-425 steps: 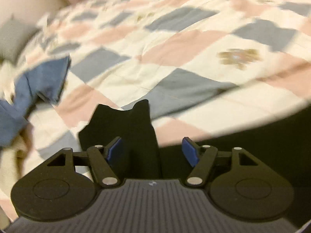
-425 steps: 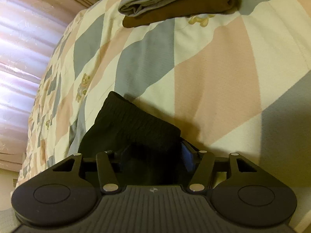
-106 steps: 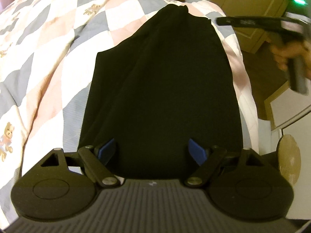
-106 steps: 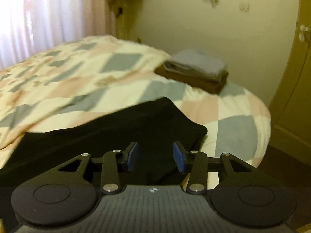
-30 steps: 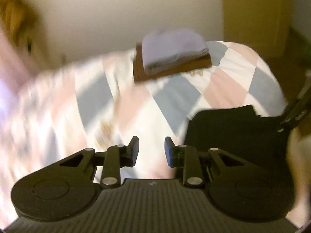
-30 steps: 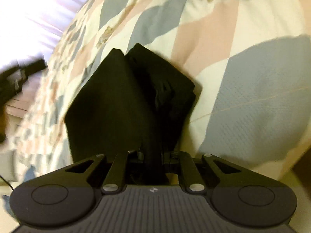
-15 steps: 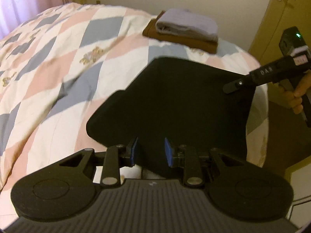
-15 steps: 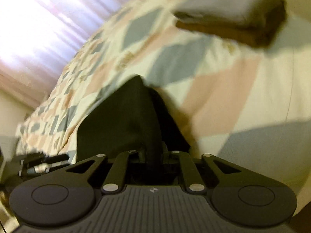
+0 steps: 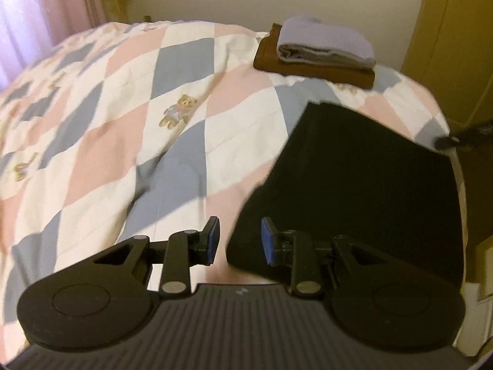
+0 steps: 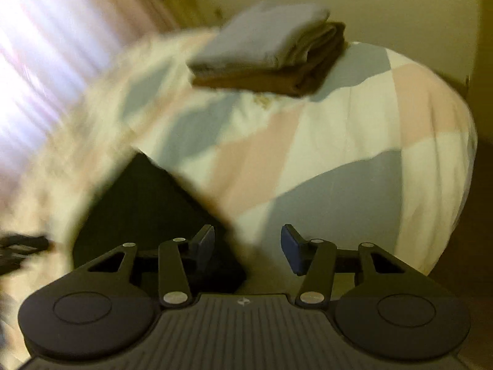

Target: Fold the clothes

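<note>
My left gripper (image 9: 237,240) hangs over the near edge of the bed with its blue pads parted a little and nothing between them. The black garment (image 9: 363,191) lies flat on the quilt (image 9: 129,129), just right of that gap; its near left corner sits right beside the right pad, though I cannot tell whether they touch. My right gripper (image 10: 248,248) is spread wider and is also empty. In its blurred view the black garment (image 10: 148,203) lies to the left, its corner reaching down behind the left finger.

The quilt is a diamond patchwork in pink, grey-blue and white with small teddy bears. At its far right corner a folded grey piece (image 9: 326,44) rests on a folded brown one (image 9: 314,67). Beyond are a plain pale wall, pink curtains (image 9: 37,9) far left, and a yellowish wardrobe door (image 9: 456,30) on the right.
</note>
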Demonstrator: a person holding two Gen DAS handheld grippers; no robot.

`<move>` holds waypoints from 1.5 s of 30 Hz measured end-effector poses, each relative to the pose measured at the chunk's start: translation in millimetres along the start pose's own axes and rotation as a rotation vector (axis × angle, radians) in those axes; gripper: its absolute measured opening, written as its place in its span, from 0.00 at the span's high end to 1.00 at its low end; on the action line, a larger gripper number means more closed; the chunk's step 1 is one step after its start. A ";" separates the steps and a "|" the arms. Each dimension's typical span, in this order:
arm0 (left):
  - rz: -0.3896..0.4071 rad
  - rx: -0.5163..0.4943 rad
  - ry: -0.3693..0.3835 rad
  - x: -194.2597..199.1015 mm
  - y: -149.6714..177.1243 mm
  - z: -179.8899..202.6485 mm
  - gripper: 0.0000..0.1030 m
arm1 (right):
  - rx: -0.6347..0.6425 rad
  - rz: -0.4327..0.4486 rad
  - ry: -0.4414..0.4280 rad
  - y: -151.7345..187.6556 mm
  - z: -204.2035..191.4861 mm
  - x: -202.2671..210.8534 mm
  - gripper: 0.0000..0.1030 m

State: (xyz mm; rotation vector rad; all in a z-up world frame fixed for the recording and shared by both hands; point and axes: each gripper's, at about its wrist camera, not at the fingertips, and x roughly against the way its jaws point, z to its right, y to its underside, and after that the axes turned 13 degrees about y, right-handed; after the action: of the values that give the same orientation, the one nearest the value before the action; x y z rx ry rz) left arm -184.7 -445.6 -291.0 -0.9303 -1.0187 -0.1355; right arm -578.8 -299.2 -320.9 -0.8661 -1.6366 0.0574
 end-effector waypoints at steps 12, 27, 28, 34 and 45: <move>-0.070 0.076 0.347 -57.8 -22.0 -59.4 0.65 | -0.404 -0.068 -0.128 126.7 -39.5 9.4 0.49; 0.048 0.175 0.363 -56.2 -18.4 -84.4 0.94 | -0.295 0.062 0.038 133.8 -59.9 -5.3 0.91; 0.058 0.188 0.349 -54.8 -17.6 -87.0 0.89 | -0.288 0.071 0.055 134.2 -62.1 0.1 0.84; 0.127 0.220 0.282 -32.6 -16.2 -92.8 0.82 | -0.281 0.106 0.091 133.4 -70.6 30.8 0.62; -0.001 0.003 0.152 -54.1 8.2 -40.9 0.83 | -0.255 0.035 0.269 145.1 -66.0 30.8 0.87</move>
State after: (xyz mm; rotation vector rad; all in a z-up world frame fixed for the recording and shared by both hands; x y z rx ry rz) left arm -183.0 -486.4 -345.8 -0.9034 -0.8787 -0.2024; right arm -449.2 -205.0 -347.3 -1.0482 -1.3938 -0.2391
